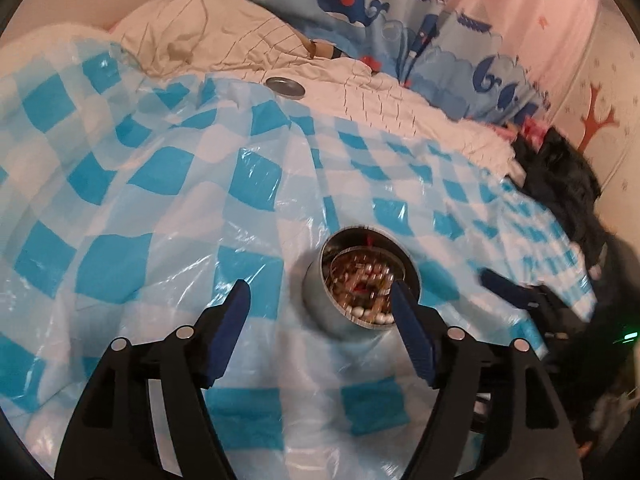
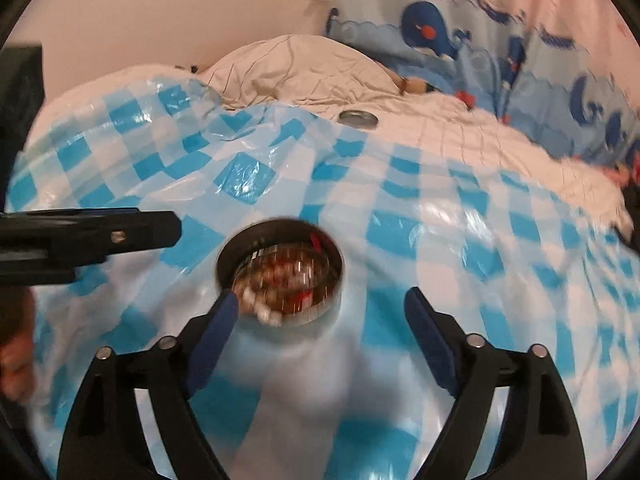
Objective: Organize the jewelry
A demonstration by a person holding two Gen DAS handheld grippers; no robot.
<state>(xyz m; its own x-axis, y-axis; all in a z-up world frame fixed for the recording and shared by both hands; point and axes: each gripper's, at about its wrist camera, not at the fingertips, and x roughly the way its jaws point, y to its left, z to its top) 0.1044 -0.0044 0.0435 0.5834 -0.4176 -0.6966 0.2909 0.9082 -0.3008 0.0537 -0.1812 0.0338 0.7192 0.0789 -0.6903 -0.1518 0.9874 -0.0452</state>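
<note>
Left gripper: lower frame, jaws spread wide, nothing pinched. Right gripper: likewise spread, empty. Blue-and-white checked plastic sheet: covers bed, fills mid-frame. Whale-print fabric: upper frame. Round metal tin: centre, on sheet, just beyond fingertips, holding blurred jewelry. Tin lid: upper centre, well apart.

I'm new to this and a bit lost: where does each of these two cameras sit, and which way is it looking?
Left wrist: on the left gripper, looking down along its open fingers at the jewelry tin; the right gripper shows at right.
Right wrist: on the right gripper, facing the same tin; the left gripper and a hand show at left.
Shared: tin, lid, checkered plastic sheet.
</note>
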